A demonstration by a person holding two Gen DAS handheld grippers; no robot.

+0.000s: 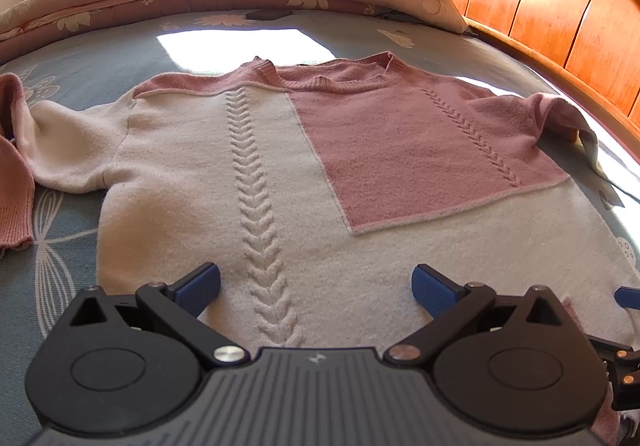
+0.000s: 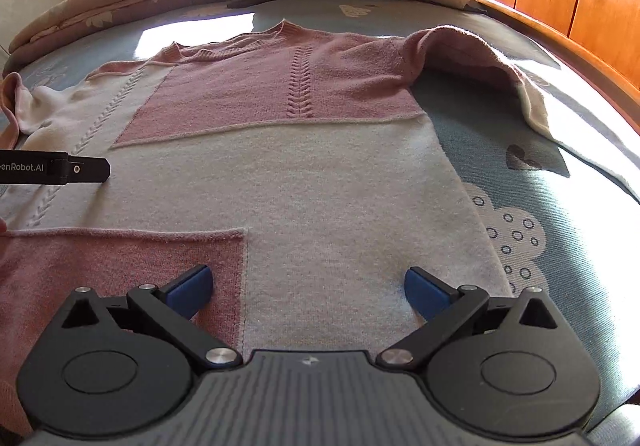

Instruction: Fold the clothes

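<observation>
Your sweater (image 1: 280,174) lies flat on the bed (image 1: 80,58), collar away from you, hem just under both open, empty tools (image 1: 316,286) (image 2: 308,290).

Pink-and-cream cable-knit sweater (image 1: 280,174), blue floral bedsheet (image 1: 60,246)

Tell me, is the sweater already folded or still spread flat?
Spread flat. The sweater lies face up on the bed, both sleeves out sideways, no part folded over the body.

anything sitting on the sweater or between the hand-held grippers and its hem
Nothing visible does. The sweater lies flat on the bed, bare on top, with both open grippers, left and right, right over its near edge.
</observation>
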